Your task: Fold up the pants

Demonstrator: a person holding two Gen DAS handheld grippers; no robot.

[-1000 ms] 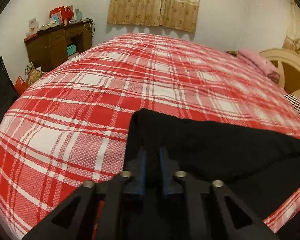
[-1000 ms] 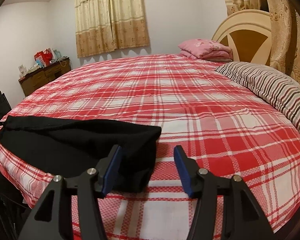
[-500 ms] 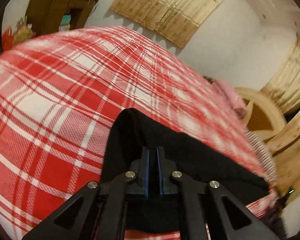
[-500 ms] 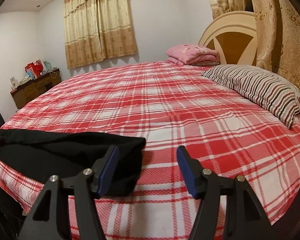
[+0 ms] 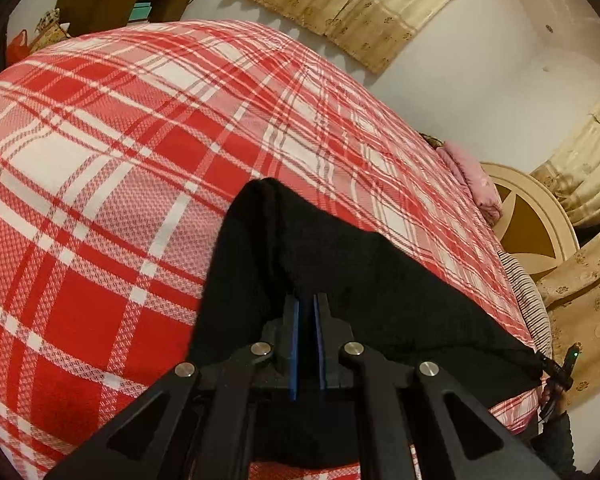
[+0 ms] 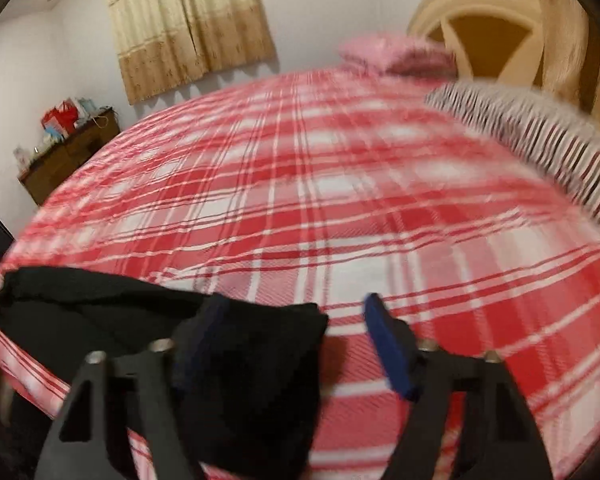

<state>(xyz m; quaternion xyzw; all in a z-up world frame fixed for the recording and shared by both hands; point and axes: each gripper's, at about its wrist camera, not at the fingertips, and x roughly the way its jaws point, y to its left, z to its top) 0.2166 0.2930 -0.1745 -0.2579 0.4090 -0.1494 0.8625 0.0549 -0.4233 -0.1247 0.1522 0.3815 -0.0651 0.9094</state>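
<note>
Black pants lie along the near edge of a bed with a red and white plaid sheet. My left gripper is shut on the pants, and the cloth rises in a ridge from its tips. In the blurred right wrist view the pants stretch off to the left. Their right end lies between the fingers of my right gripper, under the left finger. Those jaws stand wide apart and are closing, and the pads do not press the cloth.
A striped pillow and pink pillows lie by the round headboard at the right. A wooden dresser stands against the far left wall. The plaid sheet stretches beyond the pants.
The left wrist view has rolled while its gripper stays shut on the pants. The right gripper has swung left, so the pants' end now lies between its fingers.
</note>
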